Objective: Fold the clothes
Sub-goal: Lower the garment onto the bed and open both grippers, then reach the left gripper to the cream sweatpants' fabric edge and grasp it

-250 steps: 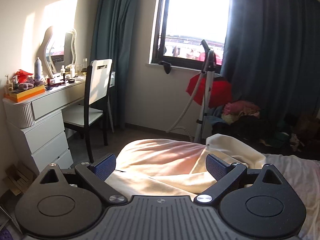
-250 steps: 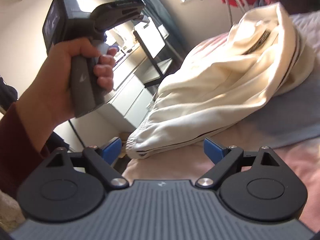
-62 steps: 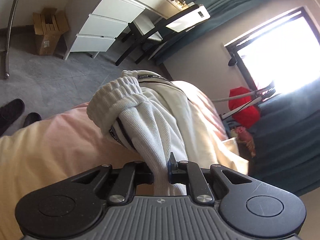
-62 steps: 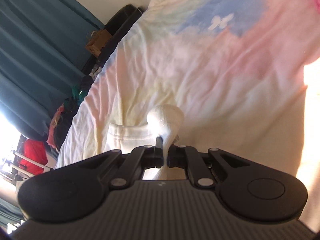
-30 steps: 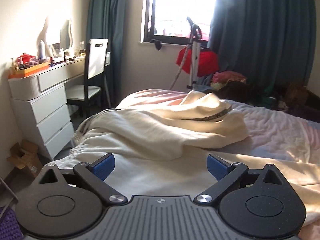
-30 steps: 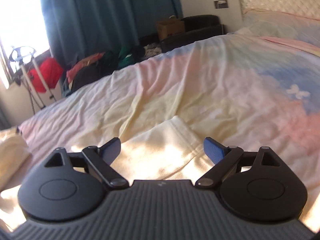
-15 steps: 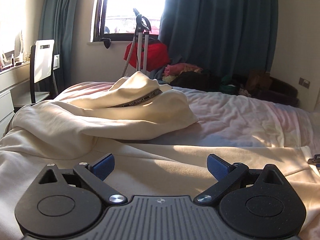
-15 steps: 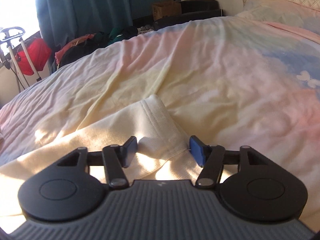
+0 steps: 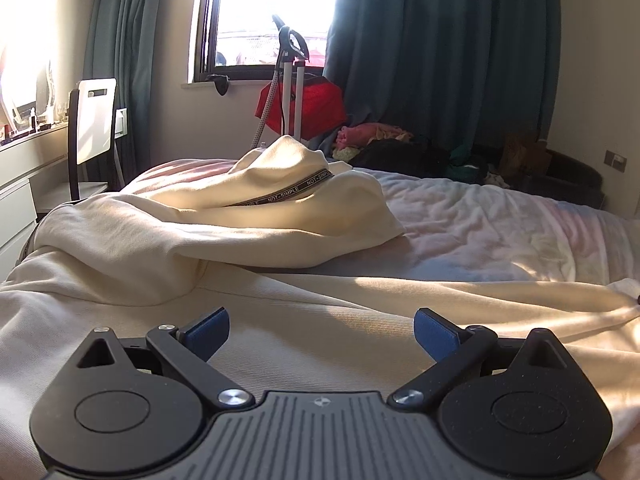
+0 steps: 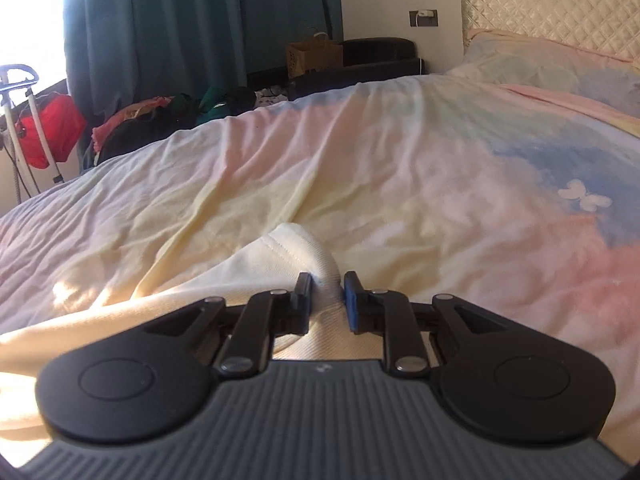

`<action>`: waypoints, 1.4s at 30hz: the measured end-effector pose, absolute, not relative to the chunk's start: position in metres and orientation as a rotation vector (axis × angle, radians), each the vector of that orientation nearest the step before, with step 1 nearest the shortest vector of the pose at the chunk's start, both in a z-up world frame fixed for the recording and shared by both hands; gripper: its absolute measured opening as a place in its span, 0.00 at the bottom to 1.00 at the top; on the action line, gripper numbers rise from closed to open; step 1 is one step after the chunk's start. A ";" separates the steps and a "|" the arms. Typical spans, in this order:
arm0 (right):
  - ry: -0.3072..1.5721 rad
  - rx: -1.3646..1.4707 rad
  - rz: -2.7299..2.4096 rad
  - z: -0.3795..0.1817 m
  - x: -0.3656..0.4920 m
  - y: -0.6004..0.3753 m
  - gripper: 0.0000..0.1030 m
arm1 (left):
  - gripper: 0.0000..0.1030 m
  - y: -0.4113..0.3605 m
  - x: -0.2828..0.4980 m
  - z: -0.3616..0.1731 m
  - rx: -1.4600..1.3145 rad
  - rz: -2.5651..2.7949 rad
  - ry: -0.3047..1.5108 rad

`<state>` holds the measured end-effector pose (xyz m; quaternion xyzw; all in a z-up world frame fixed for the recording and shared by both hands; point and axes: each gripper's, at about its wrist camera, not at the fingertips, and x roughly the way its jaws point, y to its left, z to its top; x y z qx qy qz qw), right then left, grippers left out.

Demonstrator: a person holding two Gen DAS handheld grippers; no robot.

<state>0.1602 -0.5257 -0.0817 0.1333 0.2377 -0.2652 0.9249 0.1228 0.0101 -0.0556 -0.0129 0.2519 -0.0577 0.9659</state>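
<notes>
A cream garment (image 9: 168,248) lies on the bed, its upper part bunched in a heap with a striped "NOT-SIMPLE" band (image 9: 296,188). A flat stretch of it runs under my left gripper (image 9: 322,330), which is open and empty just above the cloth. In the right wrist view the garment's ribbed cuff end (image 10: 298,248) sticks up from the pastel bedsheet (image 10: 440,184). My right gripper (image 10: 326,300) is shut on this cuff, the fabric pinched between the pads.
A window, dark teal curtains (image 9: 440,60), a garment steamer (image 9: 290,80) and a pile of clothes (image 9: 380,144) stand beyond the bed. A chair (image 9: 92,128) and white dresser are on the left. Pillows and a quilted headboard (image 10: 552,4) are at the right.
My right gripper has closed from half open onto the cuff. My left gripper stayed open and turned slightly left over the garment.
</notes>
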 end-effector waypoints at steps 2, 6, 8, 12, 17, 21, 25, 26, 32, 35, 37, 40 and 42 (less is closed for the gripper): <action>0.457 0.251 -0.527 -0.072 0.157 -0.517 0.25 | 0.97 0.009 0.119 -0.051 -0.034 -0.134 0.500; 0.353 0.256 -0.485 -0.045 0.141 -0.497 0.84 | 0.97 0.006 0.111 -0.046 -0.030 -0.149 0.483; 0.318 0.252 -0.451 -0.032 0.133 -0.484 0.83 | 0.97 0.004 0.109 -0.046 -0.024 -0.157 0.484; 0.289 0.267 -0.364 -0.003 0.122 -0.448 0.83 | 0.97 0.001 0.105 -0.046 -0.011 -0.173 0.485; 0.271 0.287 -0.229 0.024 0.114 -0.388 0.83 | 0.97 0.004 0.104 -0.051 -0.013 -0.165 0.498; 0.281 0.318 -0.112 0.023 0.107 -0.347 0.83 | 0.97 0.004 0.110 -0.060 0.009 -0.142 0.521; 0.320 0.281 -0.041 0.015 0.113 -0.322 0.83 | 0.97 -0.002 0.120 -0.071 0.059 -0.125 0.537; 0.326 0.269 -0.041 0.013 0.115 -0.319 0.83 | 0.97 -0.003 0.122 -0.073 0.072 -0.121 0.541; 0.315 0.321 -0.079 0.010 0.119 -0.331 0.83 | 0.97 -0.016 0.145 -0.086 0.157 -0.095 0.552; 0.309 0.359 -0.100 0.008 0.118 -0.342 0.83 | 0.97 -0.028 0.173 -0.084 0.163 -0.084 0.538; 0.312 0.375 -0.116 0.005 0.118 -0.348 0.83 | 0.99 -0.038 0.196 -0.080 0.148 -0.083 0.522; 0.333 0.394 -0.151 0.001 0.123 -0.355 0.83 | 0.99 -0.071 0.239 -0.078 0.233 -0.075 0.481; 0.346 0.413 -0.158 -0.004 0.127 -0.359 0.83 | 0.99 -0.100 0.272 -0.082 0.315 -0.063 0.460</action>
